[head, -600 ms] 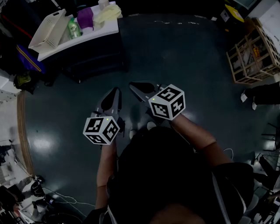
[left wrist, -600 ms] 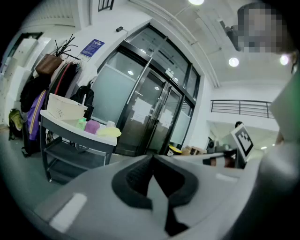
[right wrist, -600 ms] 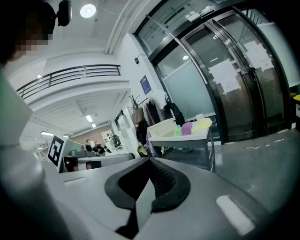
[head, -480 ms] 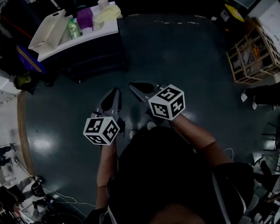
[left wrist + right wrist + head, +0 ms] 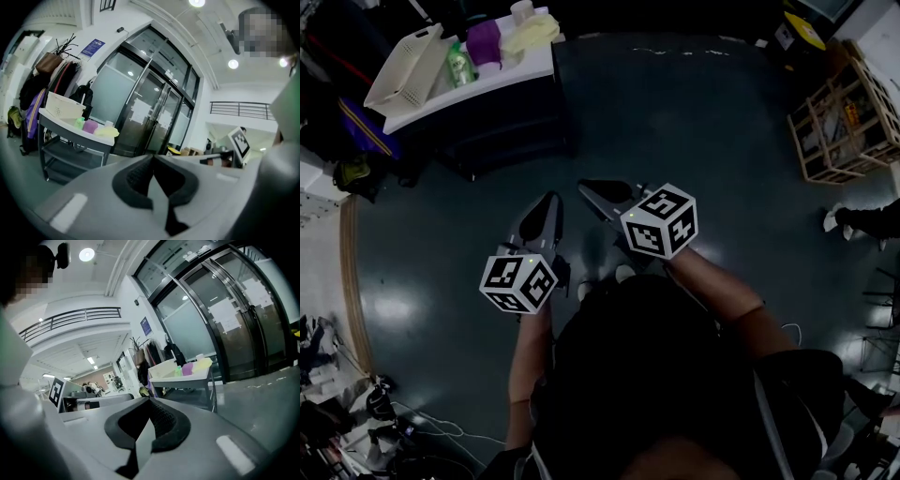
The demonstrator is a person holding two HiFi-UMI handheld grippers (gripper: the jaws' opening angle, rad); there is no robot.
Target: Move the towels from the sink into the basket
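Far from me, at the upper left of the head view, stands a white-topped table (image 5: pixel 525 64). On it are a cream basket (image 5: pixel 403 66), a purple towel (image 5: pixel 484 42) and a yellow towel (image 5: pixel 530 33). My left gripper (image 5: pixel 551 199) and right gripper (image 5: pixel 584 186) hang side by side over the dark floor, both shut and empty. In the left gripper view the jaws (image 5: pixel 152 157) meet, with the basket (image 5: pixel 65 105), purple towel (image 5: pixel 90 126) and yellow towel (image 5: pixel 107 132) in the distance. The right gripper (image 5: pixel 150 400) also points toward the basket (image 5: pixel 161 367) and towels (image 5: pixel 202 364).
A green bottle (image 5: pixel 457 64) and a white cup (image 5: pixel 521 9) share the table top. A wooden crate (image 5: pixel 839 117) stands at the right, with a person's shoe (image 5: pixel 832 220) below it. Cables (image 5: pixel 441 427) lie at the lower left. Glass doors (image 5: pixel 150 112) rise behind the table.
Both grippers stay where they were, shut. The head view has shifted slightly, and the person's feet at the right edge have moved a little.
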